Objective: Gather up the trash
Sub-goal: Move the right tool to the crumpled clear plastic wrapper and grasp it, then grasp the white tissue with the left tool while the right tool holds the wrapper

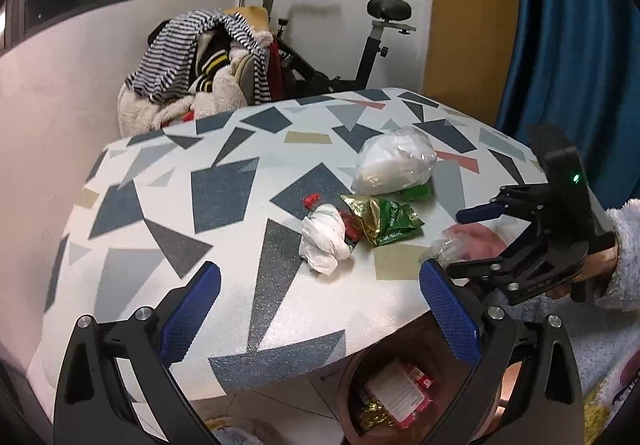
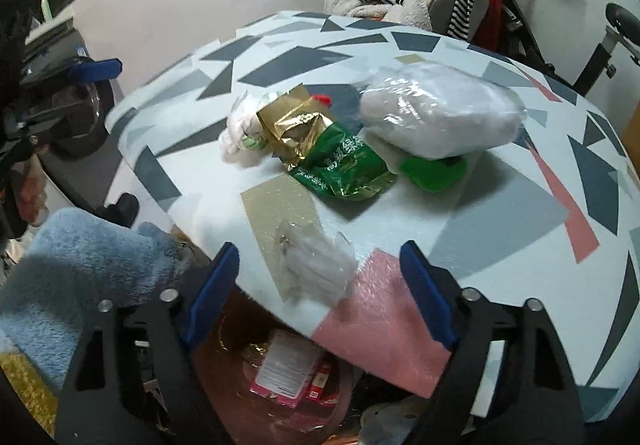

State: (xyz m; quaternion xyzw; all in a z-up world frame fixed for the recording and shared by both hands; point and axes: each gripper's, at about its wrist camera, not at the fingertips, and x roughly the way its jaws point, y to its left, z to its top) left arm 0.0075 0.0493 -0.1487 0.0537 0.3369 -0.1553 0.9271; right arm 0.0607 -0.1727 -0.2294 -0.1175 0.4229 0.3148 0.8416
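Observation:
Trash lies on the patterned table [image 1: 224, 185]: a crumpled white tissue [image 1: 324, 241] [image 2: 240, 129], a gold and green foil packet [image 1: 384, 221] [image 2: 320, 149], a clear bag of white stuffing [image 1: 394, 161] [image 2: 440, 117] and a small red cap [image 1: 311, 200]. A small clear wrapper [image 2: 316, 269] [image 1: 448, 249] lies at the table's near edge between the fingers of my right gripper [image 2: 320, 285] [image 1: 460, 241]; the pads stand apart from it, open. My left gripper [image 1: 320, 309] hangs open over the table's front edge with nothing in it.
A brown round bin [image 1: 343, 393] [image 2: 224, 385] with packets inside stands on the floor under the table's near edge. Behind the table are a chair piled with clothes [image 1: 200, 61], an exercise bike [image 1: 360, 57] and a blue curtain [image 1: 560, 25]. A fluffy sleeve [image 1: 628, 245] holds the right gripper.

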